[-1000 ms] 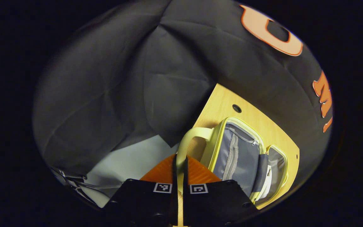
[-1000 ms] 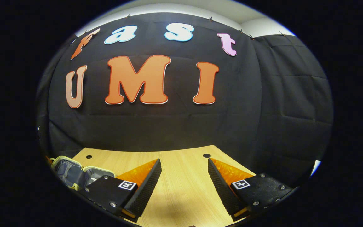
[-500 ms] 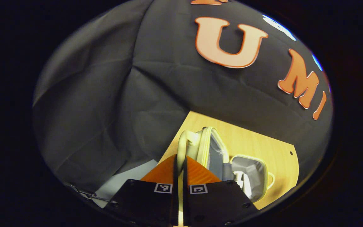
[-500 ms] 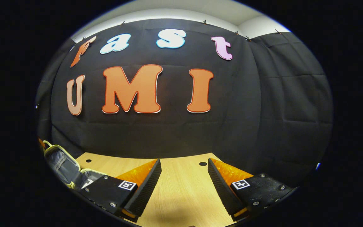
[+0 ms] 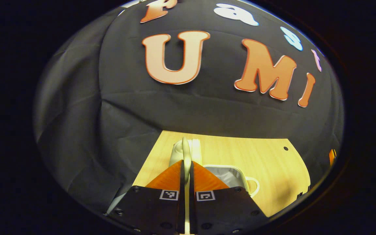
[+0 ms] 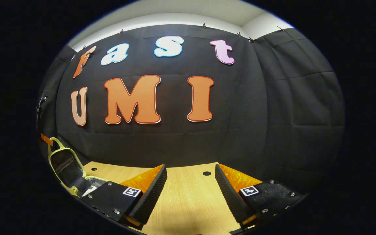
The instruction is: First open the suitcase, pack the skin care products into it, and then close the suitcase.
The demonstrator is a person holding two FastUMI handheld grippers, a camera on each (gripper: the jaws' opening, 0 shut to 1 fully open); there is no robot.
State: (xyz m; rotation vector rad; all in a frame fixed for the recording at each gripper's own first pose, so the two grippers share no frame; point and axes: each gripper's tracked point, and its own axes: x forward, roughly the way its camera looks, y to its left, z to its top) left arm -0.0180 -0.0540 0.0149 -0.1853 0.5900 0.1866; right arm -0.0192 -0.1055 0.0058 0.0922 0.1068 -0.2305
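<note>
Fingers of my left gripper (image 5: 186,169) press together on the pale handle (image 5: 185,153) of the suitcase (image 6: 69,169), whose lid stands raised near upright over its lower half on the wooden table (image 6: 188,199). My right gripper (image 6: 190,182) has its fingers spread wide apart over bare tabletop, holding nothing, well to the right of the suitcase. Something white lies inside the lower half.
</note>
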